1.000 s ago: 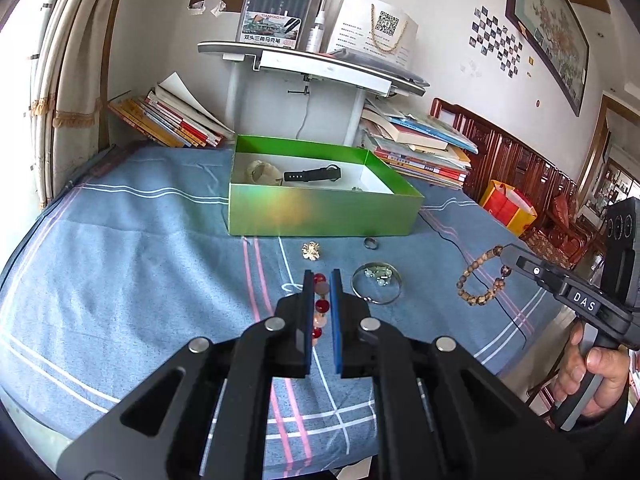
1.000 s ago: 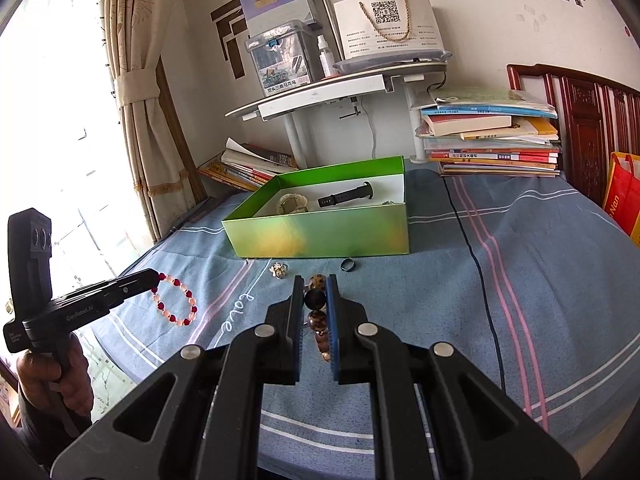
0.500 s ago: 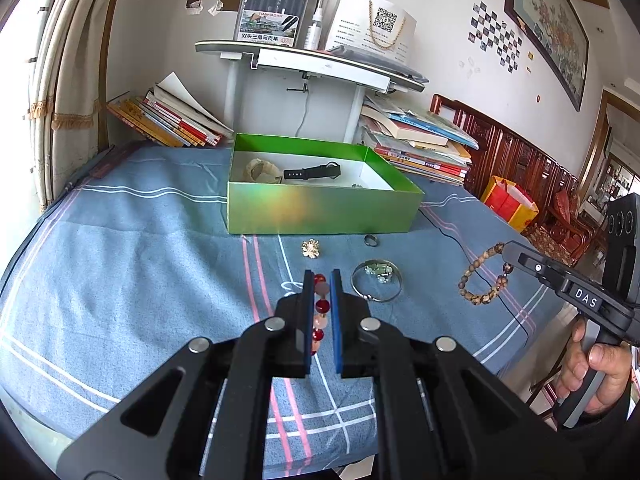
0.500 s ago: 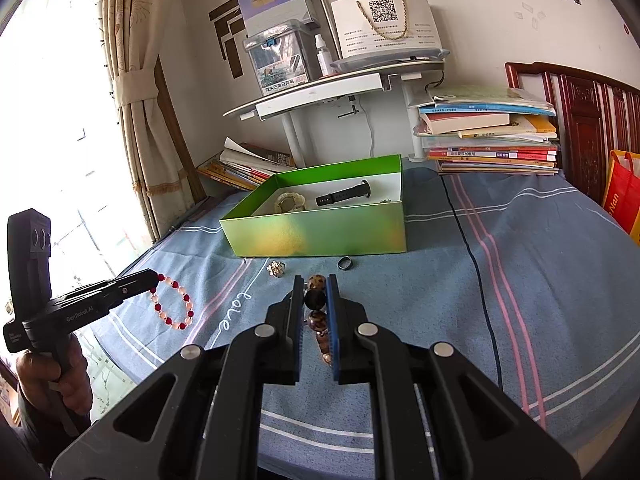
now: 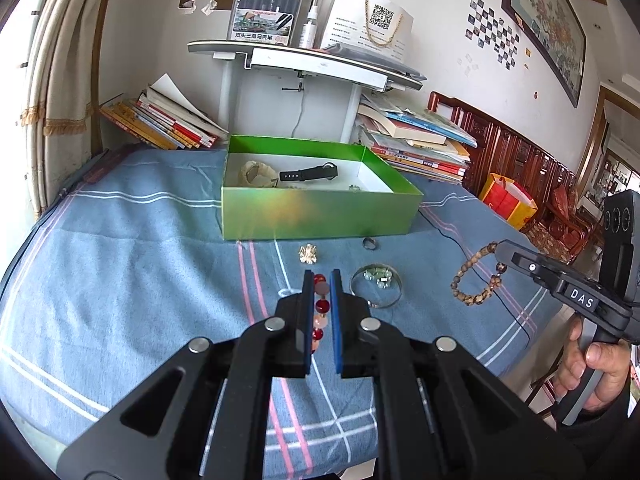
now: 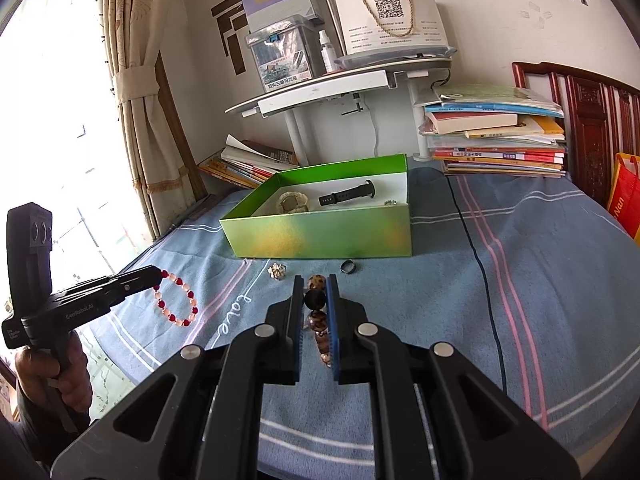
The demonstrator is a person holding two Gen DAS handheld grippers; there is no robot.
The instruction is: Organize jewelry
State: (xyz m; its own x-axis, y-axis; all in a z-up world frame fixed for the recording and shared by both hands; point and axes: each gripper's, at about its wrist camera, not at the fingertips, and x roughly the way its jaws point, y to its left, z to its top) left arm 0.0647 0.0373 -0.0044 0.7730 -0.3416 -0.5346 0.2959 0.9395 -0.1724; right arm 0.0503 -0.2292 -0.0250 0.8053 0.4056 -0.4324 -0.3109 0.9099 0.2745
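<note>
Through the left wrist camera we see our left gripper (image 5: 321, 280) clamped on the red bead bracelet (image 5: 320, 308) above the bed's near edge. Through the right wrist camera our right gripper (image 6: 311, 284) pinches the brown bead bracelet (image 6: 316, 299), with the green box (image 6: 320, 236) toward the bed's far edge.

Both cameras ride on the handheld grippers, low over the blue bedspread (image 5: 120, 248), tipped slightly down along their own fingers. The left view faces the green box (image 5: 320, 216) at twelve o'clock, close in, and catches the right gripper (image 5: 498, 250) out at three o'clock. The right view faces the same box (image 6: 320, 236) at twelve, with the left gripper (image 6: 158, 274) at nine. Shared: the box, the white desk (image 6: 340, 84), and the book stacks.
</note>
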